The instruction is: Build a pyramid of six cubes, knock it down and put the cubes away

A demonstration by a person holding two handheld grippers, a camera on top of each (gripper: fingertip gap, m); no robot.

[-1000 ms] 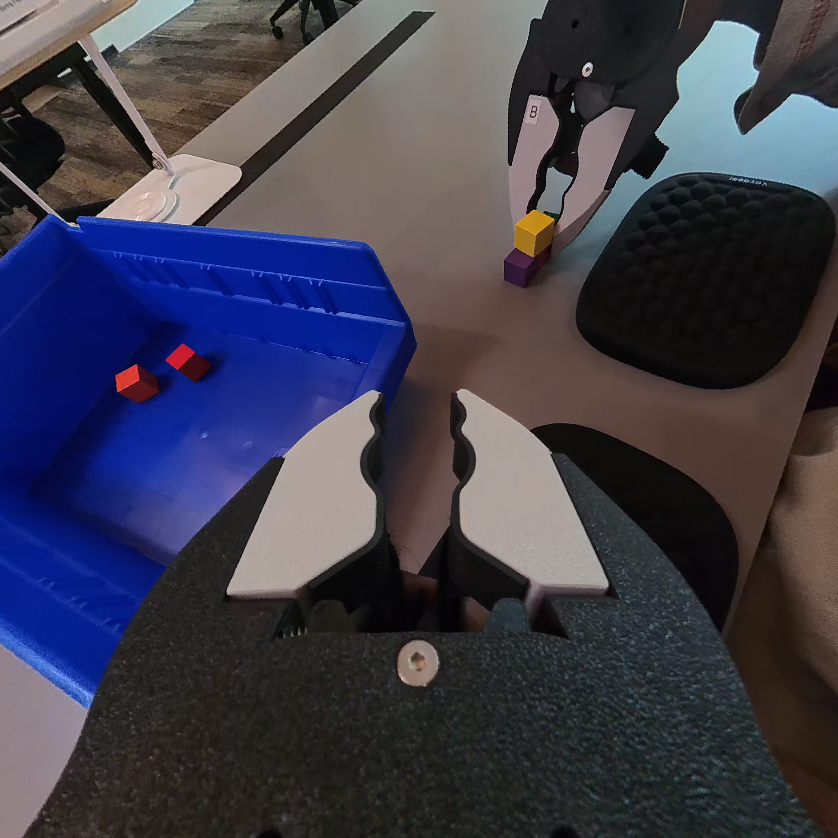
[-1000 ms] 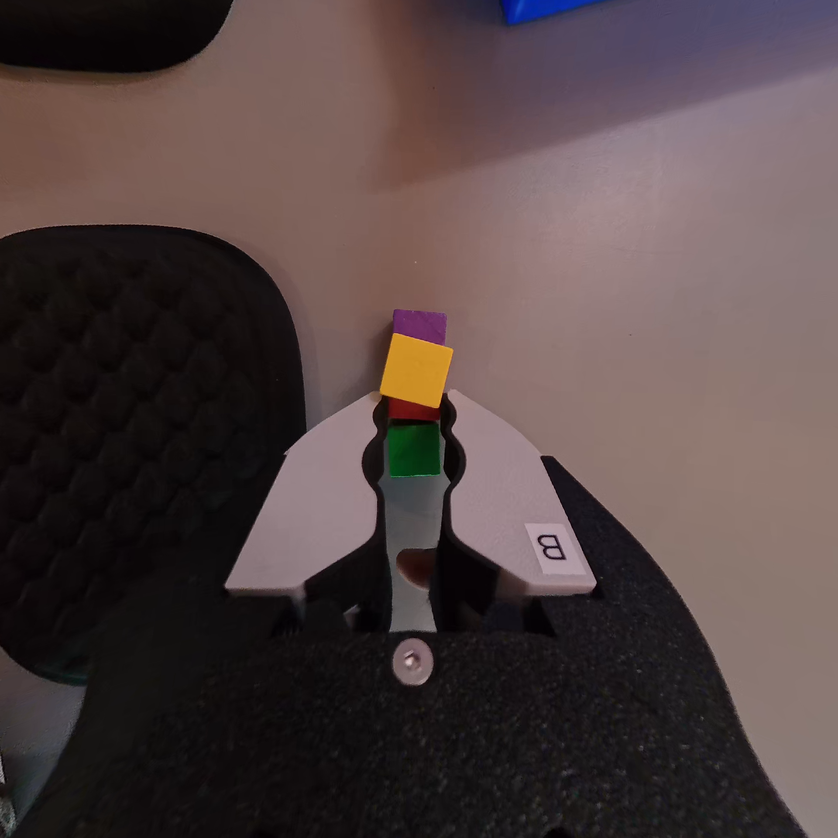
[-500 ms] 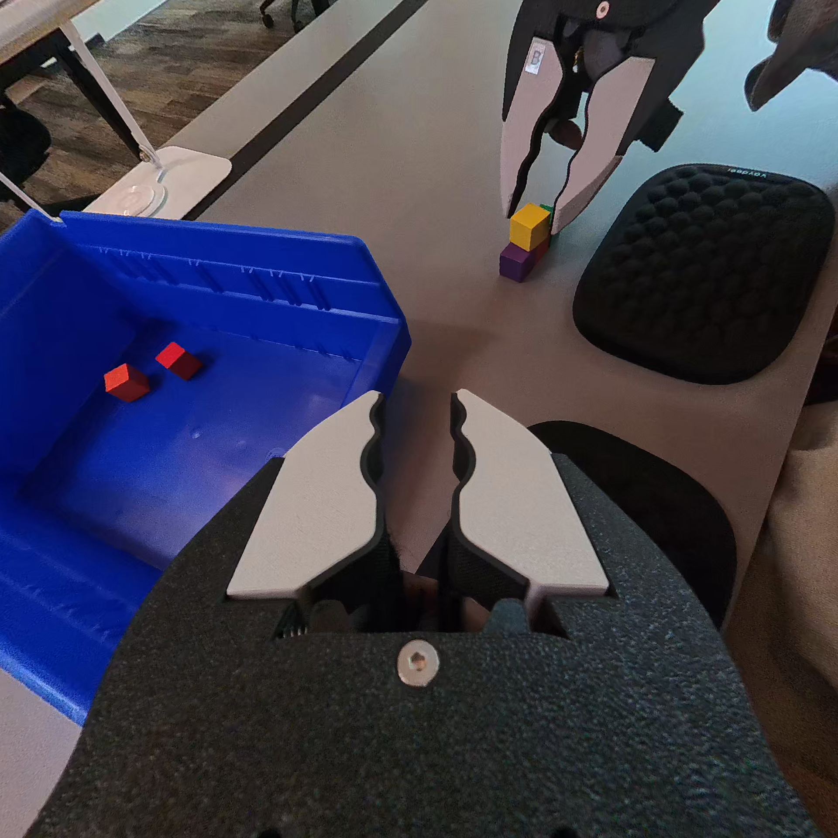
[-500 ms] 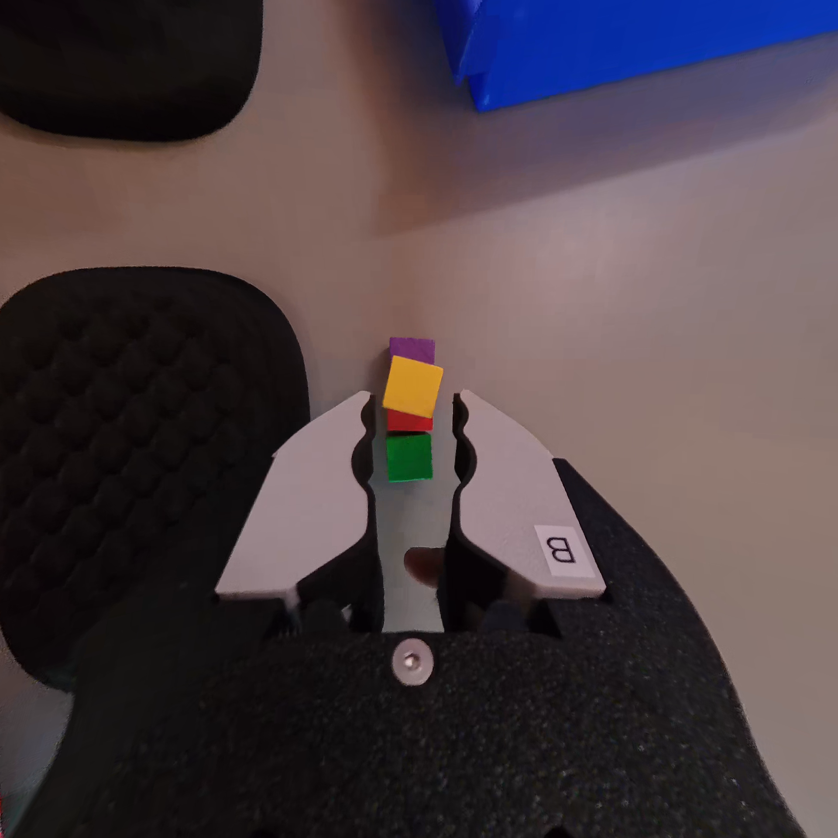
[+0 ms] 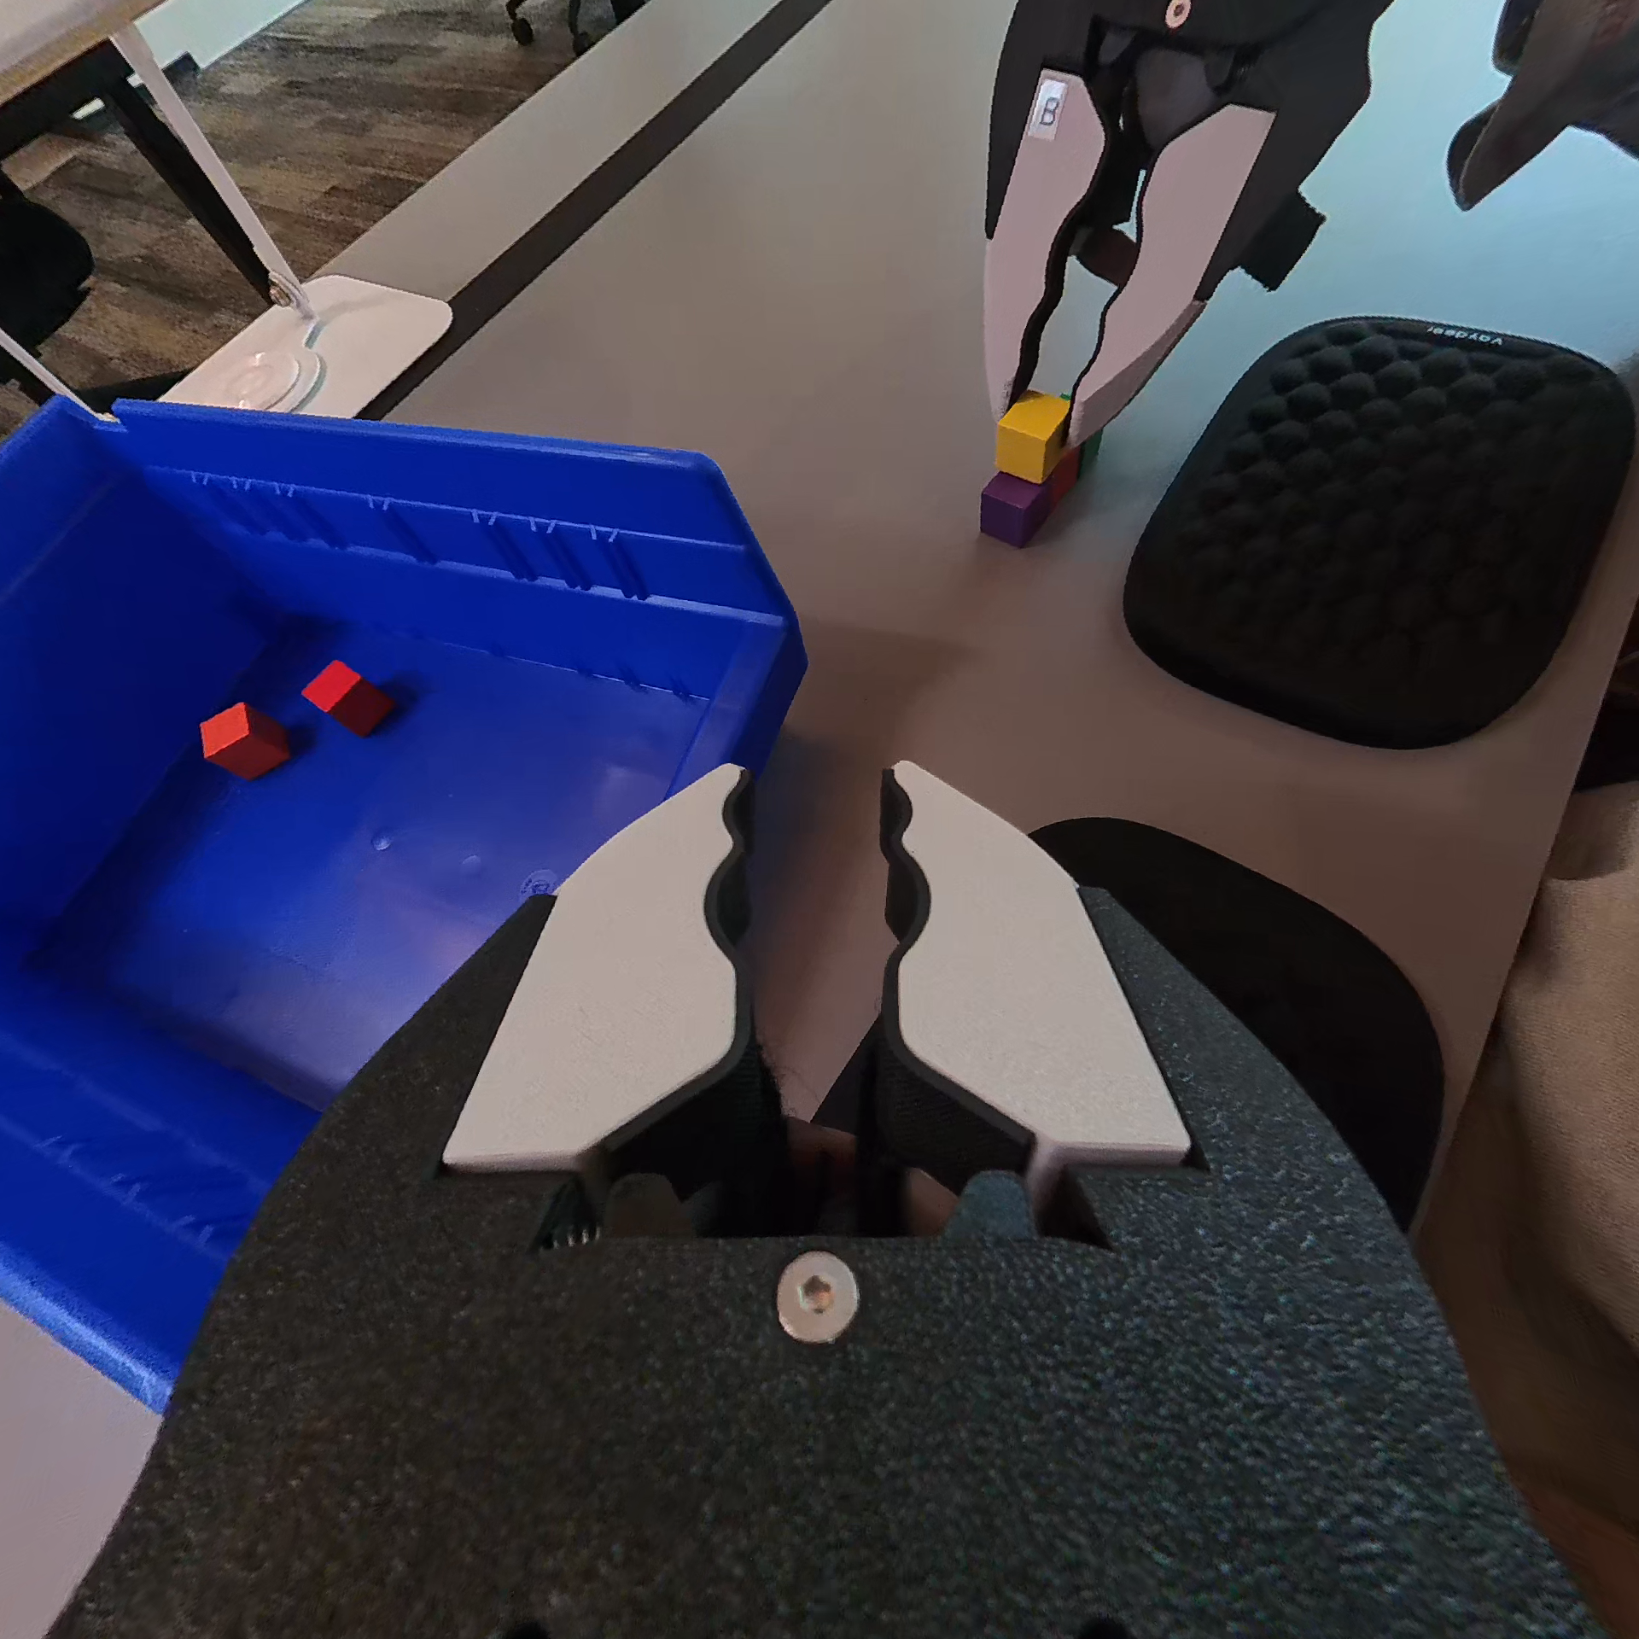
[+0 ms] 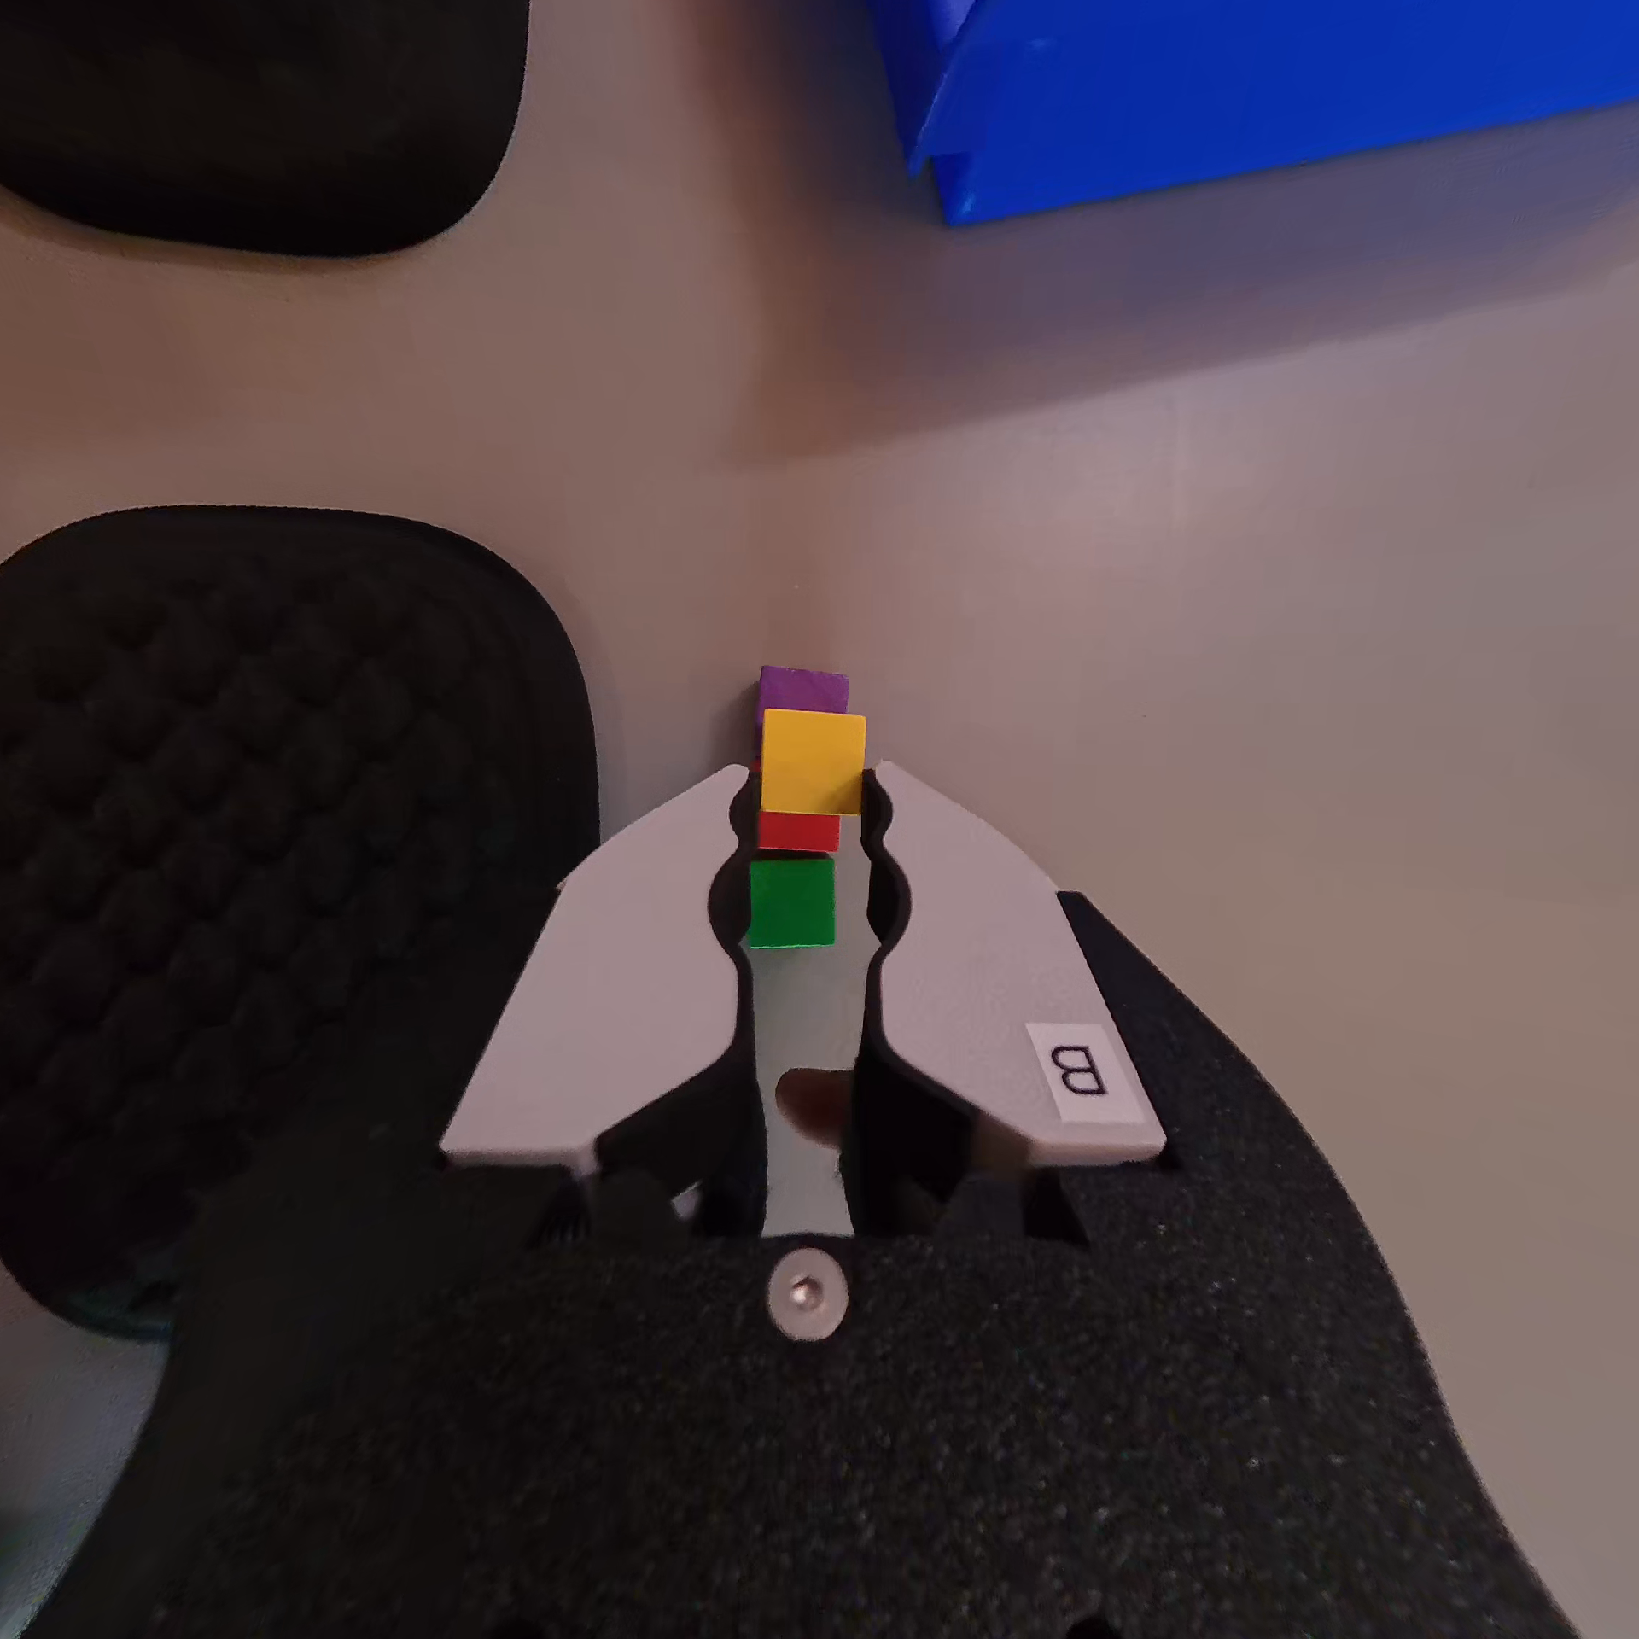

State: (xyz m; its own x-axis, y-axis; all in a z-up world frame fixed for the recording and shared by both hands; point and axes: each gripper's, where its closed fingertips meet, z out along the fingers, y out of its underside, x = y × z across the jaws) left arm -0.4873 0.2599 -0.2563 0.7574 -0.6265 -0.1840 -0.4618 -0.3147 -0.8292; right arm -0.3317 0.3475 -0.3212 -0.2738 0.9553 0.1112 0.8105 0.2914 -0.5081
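Note:
A purple cube (image 6: 803,690), a red cube (image 6: 798,832) and a green cube (image 6: 791,900) stand in a row on the table. A yellow cube (image 6: 811,761) sits on top of the purple and red ones. My right gripper (image 6: 809,780) points down at the stack, its fingertips closed on the sides of the yellow cube. It also shows in the left wrist view (image 5: 1046,412), tips at the yellow cube (image 5: 1029,439). My left gripper (image 5: 811,780) is open and empty beside the blue bin (image 5: 443,497). Two red cubes (image 5: 244,741) (image 5: 348,696) lie in the bin.
A black textured pad (image 5: 1384,532) lies just right of the stack. A smooth black pad (image 5: 1242,976) lies near the table's front edge. A white lamp base (image 5: 337,346) stands behind the bin. The bin's corner (image 6: 1242,106) shows beyond the stack.
My right gripper let go of the green cube, lifted and opened, then narrowed onto the yellow cube, which now sits straighter. My left gripper has hardly moved.

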